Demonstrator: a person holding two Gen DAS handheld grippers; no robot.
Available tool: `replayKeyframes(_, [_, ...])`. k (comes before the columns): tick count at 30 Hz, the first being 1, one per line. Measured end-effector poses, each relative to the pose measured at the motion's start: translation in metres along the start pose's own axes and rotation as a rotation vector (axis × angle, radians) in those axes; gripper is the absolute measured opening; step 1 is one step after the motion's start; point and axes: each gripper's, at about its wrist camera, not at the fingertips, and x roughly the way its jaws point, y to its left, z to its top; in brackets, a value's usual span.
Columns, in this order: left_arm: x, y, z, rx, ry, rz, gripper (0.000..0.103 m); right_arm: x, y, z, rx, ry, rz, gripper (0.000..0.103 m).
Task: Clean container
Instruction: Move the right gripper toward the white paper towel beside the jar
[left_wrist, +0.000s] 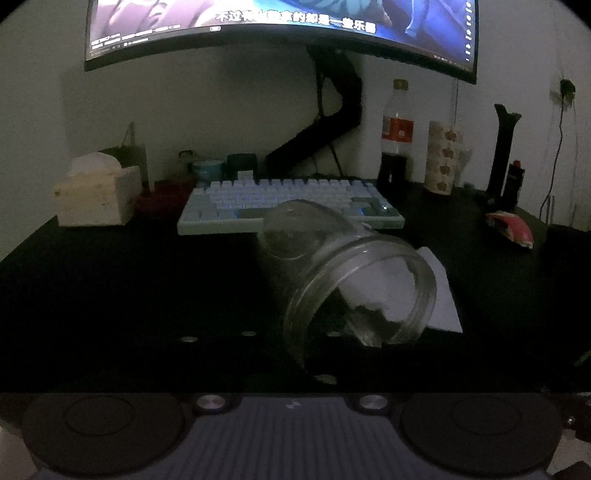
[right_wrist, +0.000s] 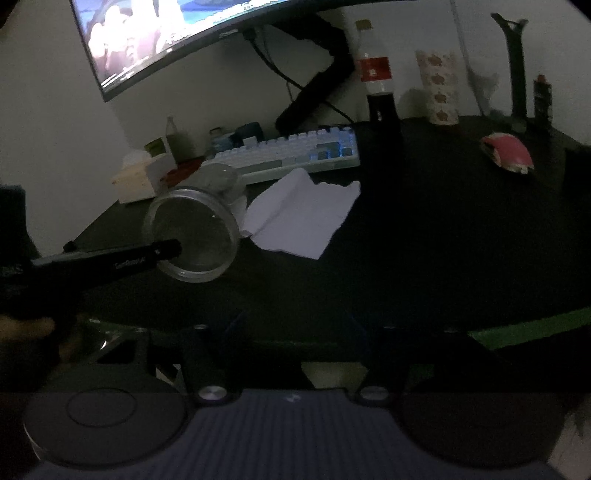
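The left gripper (right_wrist: 173, 249) is clamped on the rim of the tilted glass jar (right_wrist: 194, 236), centre-left of frame. The right gripper's state cannot be told. The paper towel (right_wrist: 301, 214) lies unused beside the jar; wiping remains.

Clear glass jar (left_wrist: 347, 280), lidless, tipped over with its wide threaded mouth toward the camera and its base toward the keyboard side of the dark desk. A white paper towel (right_wrist: 303, 218), torn along one edge, lies flat just beside it. Something pale, possibly tissue, shows through the jar; dim light prevents confirmation.
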Motion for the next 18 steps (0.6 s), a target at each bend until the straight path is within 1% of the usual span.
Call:
replayKeyframes(3, [0.004, 0.009, 0.001, -0.014, 0.006, -0.002, 0.007, 0.002, -0.001, -0.001, 0.004, -0.004, -0.001, 0.063])
replayKeyframes(5, [0.007, 0.019, 0.001, -0.043, 0.02, -0.03, 0.007, 0.005, -0.003, 0.0, 0.003, -0.01, -0.005, 0.062])
replayKeyframes(7, [0.009, 0.029, 0.002, -0.072, 0.033, -0.057, 0.008, 0.01, -0.005, 0.004, 0.003, -0.014, -0.008, 0.057])
replayKeyframes(9, [0.01, 0.037, 0.001, -0.096, 0.041, -0.073, 0.008, 0.017, -0.008, 0.011, 0.003, -0.01, -0.003, 0.047])
replayKeyframes(11, [0.011, 0.044, 0.001, -0.113, 0.049, -0.085, 0.008, 0.023, -0.011, 0.019, 0.005, -0.005, 0.017, 0.044])
replayKeyframes(15, [0.012, 0.051, 0.002, -0.121, 0.061, -0.101, 0.008, 0.041, -0.015, 0.043, 0.002, 0.004, 0.035, 0.043])
replayKeyframes(18, [0.012, 0.056, 0.004, -0.13, 0.076, -0.114, 0.008, 0.059, -0.018, 0.064, 0.023, 0.026, 0.049, 0.045])
